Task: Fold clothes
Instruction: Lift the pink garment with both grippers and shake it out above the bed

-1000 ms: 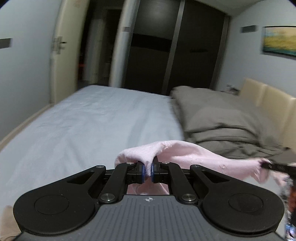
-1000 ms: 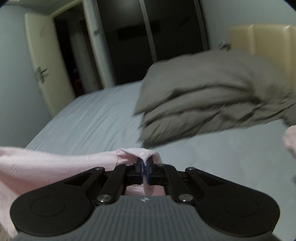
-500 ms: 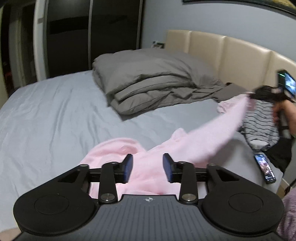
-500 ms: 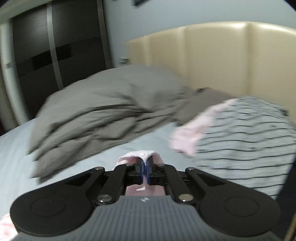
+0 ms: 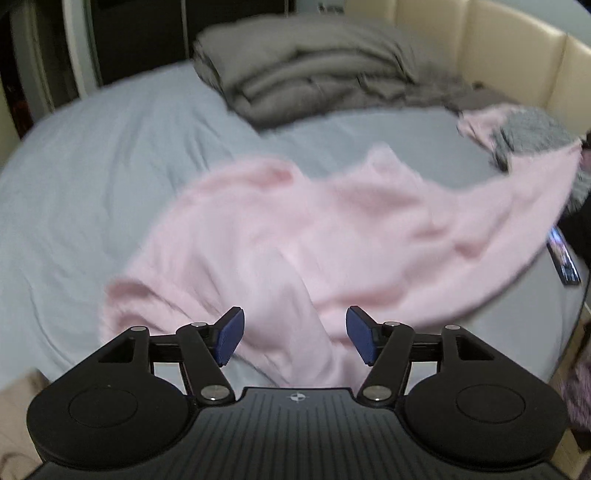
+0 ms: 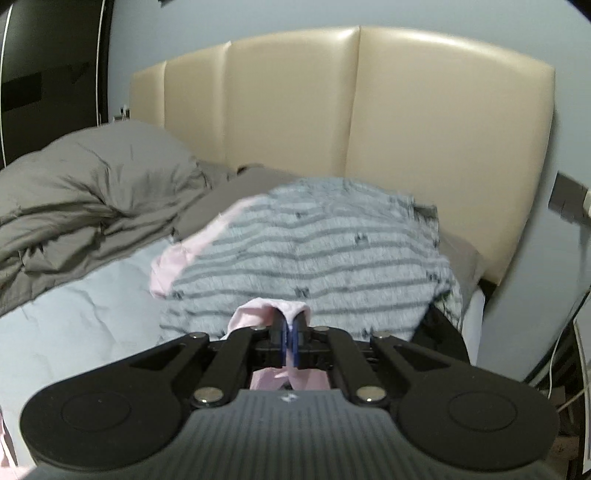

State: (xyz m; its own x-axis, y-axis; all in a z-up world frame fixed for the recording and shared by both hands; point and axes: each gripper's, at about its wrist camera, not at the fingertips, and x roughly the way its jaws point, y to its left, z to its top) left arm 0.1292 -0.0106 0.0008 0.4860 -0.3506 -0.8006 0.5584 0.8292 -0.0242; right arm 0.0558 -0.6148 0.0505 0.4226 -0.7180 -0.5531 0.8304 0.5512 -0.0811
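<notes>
Left hand-held gripper [image 5: 294, 338]: jaws wide, holding nothing, just above the garment.
Right hand-held gripper [image 6: 290, 341]: clamped on a pink fold.
Soft pink knit garment [image 5: 332, 236]: sprawled across the grey-sheeted bed [image 5: 92, 166], one end stretched to its right edge.

A pale blue-grey bedsheet [image 5: 92, 177] covers the mattress, and a rumpled grey folded duvet [image 5: 306, 70] lies heaped on it toward the cream padded leather headboard [image 6: 354, 122], whose vertical panels rise against a light grey wall [image 6: 436, 18]. A dark smartphone with a lit screen [image 5: 563, 258] rests at the right edge of the bed, and dark glossy wardrobe doors [image 5: 140, 37] stand beyond the far side.
</notes>
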